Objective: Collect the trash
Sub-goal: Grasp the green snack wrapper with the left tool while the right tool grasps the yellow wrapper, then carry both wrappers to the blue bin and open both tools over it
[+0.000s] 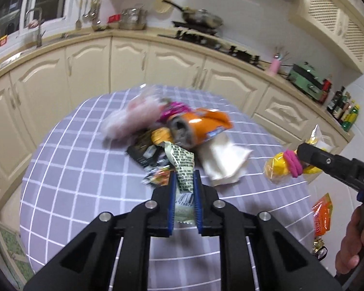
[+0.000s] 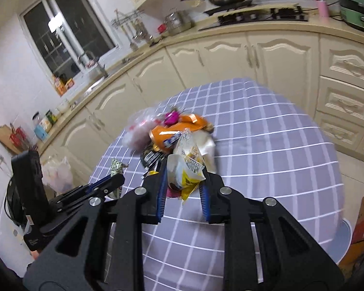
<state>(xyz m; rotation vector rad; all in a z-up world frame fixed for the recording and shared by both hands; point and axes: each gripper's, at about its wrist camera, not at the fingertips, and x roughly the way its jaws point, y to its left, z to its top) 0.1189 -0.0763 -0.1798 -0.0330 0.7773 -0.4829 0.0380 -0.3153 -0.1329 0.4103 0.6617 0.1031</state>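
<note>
A pile of trash lies on the round table with a purple checked cloth (image 1: 72,174): an orange snack bag (image 1: 201,123), a white napkin (image 1: 223,162), a pink plastic bag (image 1: 136,118), dark wrappers (image 1: 145,152). My left gripper (image 1: 185,179) is shut on a pale green printed wrapper (image 1: 184,167), held above the table near the pile. My right gripper (image 2: 185,169) is shut on a yellow and white wrapper (image 2: 189,167); it shows in the left wrist view (image 1: 303,155) with the yellow wrapper (image 1: 276,169) and a pink band. The pile also shows in the right wrist view (image 2: 174,131).
Cream kitchen cabinets (image 1: 131,60) curve behind the table, with a stove and pan (image 1: 201,17) and bottles (image 1: 344,109) on the counter. An orange packet (image 1: 324,215) lies at the right, off the table. A plastic bag (image 2: 57,172) sits left on the floor.
</note>
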